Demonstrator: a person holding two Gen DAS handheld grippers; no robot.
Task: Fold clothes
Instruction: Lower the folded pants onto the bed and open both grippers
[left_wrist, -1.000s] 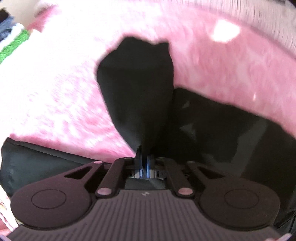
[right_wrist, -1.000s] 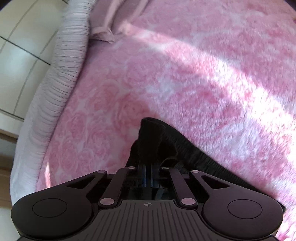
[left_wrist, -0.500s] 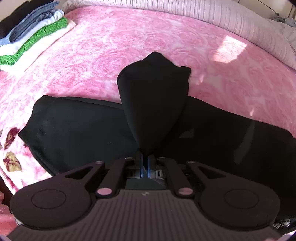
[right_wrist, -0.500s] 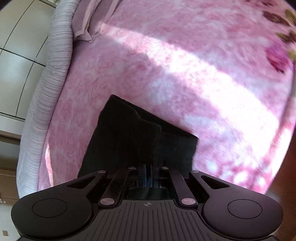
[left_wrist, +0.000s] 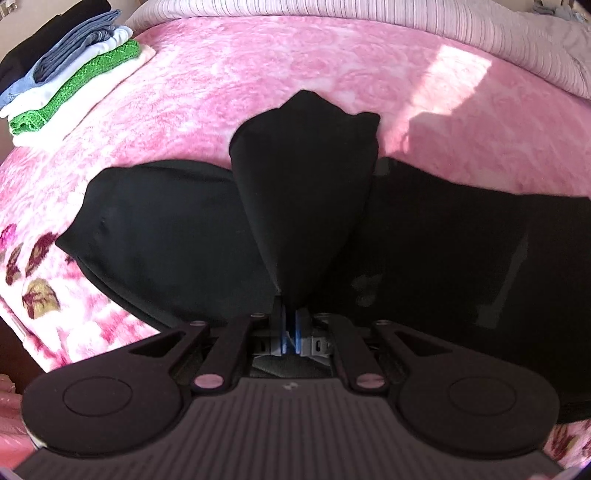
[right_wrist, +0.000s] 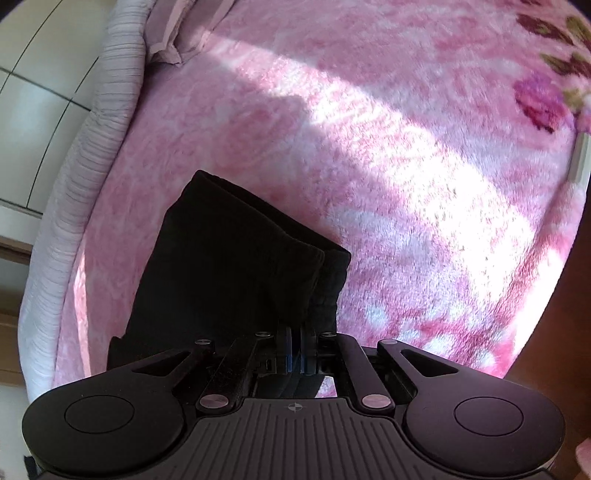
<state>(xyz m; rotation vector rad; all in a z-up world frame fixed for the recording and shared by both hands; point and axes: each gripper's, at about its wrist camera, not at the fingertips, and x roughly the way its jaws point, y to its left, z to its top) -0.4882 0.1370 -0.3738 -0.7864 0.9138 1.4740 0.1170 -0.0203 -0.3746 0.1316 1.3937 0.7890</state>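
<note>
A black garment (left_wrist: 443, 236) lies spread across the pink fleece blanket (left_wrist: 258, 74). My left gripper (left_wrist: 290, 314) is shut on a raised fold of the black garment (left_wrist: 303, 177), held up above the flat part. My right gripper (right_wrist: 293, 339) is shut on another edge of the same black garment (right_wrist: 229, 251), which has a gathered hem and drapes down onto the blanket (right_wrist: 369, 129).
A stack of folded clothes (left_wrist: 70, 77), with green, white, blue and black layers, sits at the far left of the bed. A striped pale quilt (left_wrist: 369, 14) runs along the far edge and also shows in the right wrist view (right_wrist: 81, 155). Tiled floor (right_wrist: 40, 66) lies beyond.
Both grippers have risen and drawn back with the black cloth still pinched. More of the spread garment and the clothes stack has come into the left wrist view.
</note>
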